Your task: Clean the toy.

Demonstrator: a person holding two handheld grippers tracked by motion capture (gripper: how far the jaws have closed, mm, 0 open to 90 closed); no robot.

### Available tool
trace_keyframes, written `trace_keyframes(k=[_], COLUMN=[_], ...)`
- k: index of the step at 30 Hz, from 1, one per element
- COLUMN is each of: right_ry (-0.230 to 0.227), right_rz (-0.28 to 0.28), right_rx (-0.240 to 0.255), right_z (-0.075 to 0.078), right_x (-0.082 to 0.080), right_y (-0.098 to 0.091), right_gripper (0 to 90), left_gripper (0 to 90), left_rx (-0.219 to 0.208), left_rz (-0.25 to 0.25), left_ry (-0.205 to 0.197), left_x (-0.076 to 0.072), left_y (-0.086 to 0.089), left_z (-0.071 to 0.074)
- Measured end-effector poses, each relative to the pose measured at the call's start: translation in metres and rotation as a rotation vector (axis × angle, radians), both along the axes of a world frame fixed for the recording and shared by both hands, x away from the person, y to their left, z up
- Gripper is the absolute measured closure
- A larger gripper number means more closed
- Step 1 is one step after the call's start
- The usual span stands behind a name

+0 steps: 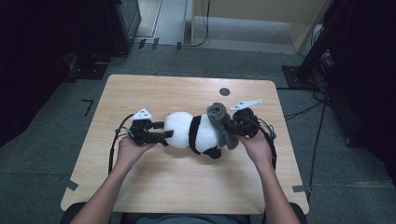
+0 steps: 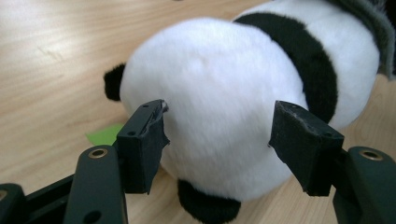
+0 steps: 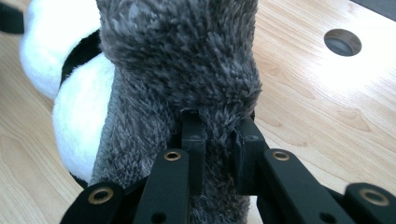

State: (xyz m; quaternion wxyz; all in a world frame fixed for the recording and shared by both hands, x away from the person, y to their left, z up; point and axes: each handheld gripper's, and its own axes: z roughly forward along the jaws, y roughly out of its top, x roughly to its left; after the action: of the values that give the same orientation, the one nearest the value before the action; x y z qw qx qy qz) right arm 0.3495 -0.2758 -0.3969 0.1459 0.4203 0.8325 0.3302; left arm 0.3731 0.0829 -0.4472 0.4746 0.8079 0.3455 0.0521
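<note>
A black-and-white panda plush (image 1: pixel 191 130) lies on its side in the middle of the wooden table (image 1: pixel 163 186). A grey furry cloth (image 1: pixel 219 119) wraps its right end. My left gripper (image 1: pixel 164 129) is at the plush's white left end. In the left gripper view its jaws (image 2: pixel 219 135) stand apart on either side of the round white body (image 2: pixel 219 79), which does not look squeezed. My right gripper (image 1: pixel 233 126) comes in from the right. In the right gripper view its jaws (image 3: pixel 219 126) are pinched on a fold of the grey cloth (image 3: pixel 187 60), with the panda's white body (image 3: pixel 79 107) behind.
A round cable hole (image 1: pixel 224 91) sits in the table behind the plush, also seen at the upper right of the right gripper view as the same hole (image 3: pixel 342 42). A small green scrap (image 2: pixel 105 134) lies on the wood beside the plush. Cables and dark equipment ring the table.
</note>
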Motion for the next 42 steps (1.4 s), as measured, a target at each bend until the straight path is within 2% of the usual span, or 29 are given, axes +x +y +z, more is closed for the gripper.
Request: trace_keyframes(k=[3,7,10,12,15,18,20,22,24,26,28,30,32,34,37,40,42], right_ry=[0.000,-0.002,0.003,0.002,-0.004,0.005,0.003,-0.001,-0.001,0.001,-0.001,-0.014,-0.025,-0.037,-0.049,-0.054,-0.058], right_rz=[0.011,0.021,0.019,0.027,0.031,0.035,0.038,0.041,0.042,0.046,0.052,0.058,0.056,0.056,0.059,0.053,0.046], right_rx=[0.007,0.014,0.022,0.028,0.045,0.071,0.077,0.077,0.073,0.089,0.096,0.097,0.106,0.122,0.160,0.163,0.153], right_z=[-0.001,-0.002,-0.003,-0.004,-0.007,-0.012,-0.013,-0.015,-0.017,-0.019,-0.020,-0.021,-0.023,-0.025,-0.027,-0.029,-0.029], right_x=[0.001,0.002,0.003,0.004,0.004,0.005,0.005,0.006,0.006,0.007,0.008,0.010,0.012,0.016,0.022,0.026,0.027], right_y=[0.001,0.002,0.000,-0.001,-0.003,-0.005,-0.005,-0.005,-0.005,-0.007,-0.008,-0.008,-0.009,-0.010,-0.010,-0.008,-0.006], right_gripper=[78.9,78.6,78.6,78.6,78.6,78.6,78.6,78.7,78.7,78.7,78.7,78.5,78.3,77.6,76.9,77.3,78.0], left_gripper=[34.9,34.2,33.1,32.2,32.2,33.1,28.6,21.6,12.8,12.5,11.8,11.7,10.8,10.7,10.7,11.2,15.8], left_rx=[-0.013,0.003,0.019,0.012,0.006,0.048,0.062,0.063,0.034,-0.003,-0.018,-0.005,0.015,0.042,0.082,0.090,0.092], left_rz=[-0.018,-0.058,-0.121,-0.157,-0.203,-0.238,-0.245,-0.251,-0.256,-0.278,-0.301,-0.326,-0.352,-0.397,-0.446,-0.447,-0.445], left_ry=[-0.016,-0.023,-0.012,-0.026,-0.009,-0.060,-0.077,-0.064,-0.040,-0.010,0.014,0.003,-0.005,0.005,0.000,0.004,0.004], left_x=[0.012,0.028,0.038,0.042,0.048,0.048,0.051,0.055,0.060,0.063,0.063,0.060,0.055,0.049,0.040,0.039,0.038], left_y=[0.002,0.000,-0.003,-0.003,-0.002,-0.004,-0.006,-0.009,-0.010,-0.008,-0.008,-0.009,-0.012,-0.014,-0.017,-0.018,-0.019], left_z=[0.006,0.007,0.002,-0.002,-0.004,-0.005,-0.007,-0.011,-0.017,-0.022,-0.025,-0.024,-0.022,-0.020,-0.017,-0.017,-0.017])
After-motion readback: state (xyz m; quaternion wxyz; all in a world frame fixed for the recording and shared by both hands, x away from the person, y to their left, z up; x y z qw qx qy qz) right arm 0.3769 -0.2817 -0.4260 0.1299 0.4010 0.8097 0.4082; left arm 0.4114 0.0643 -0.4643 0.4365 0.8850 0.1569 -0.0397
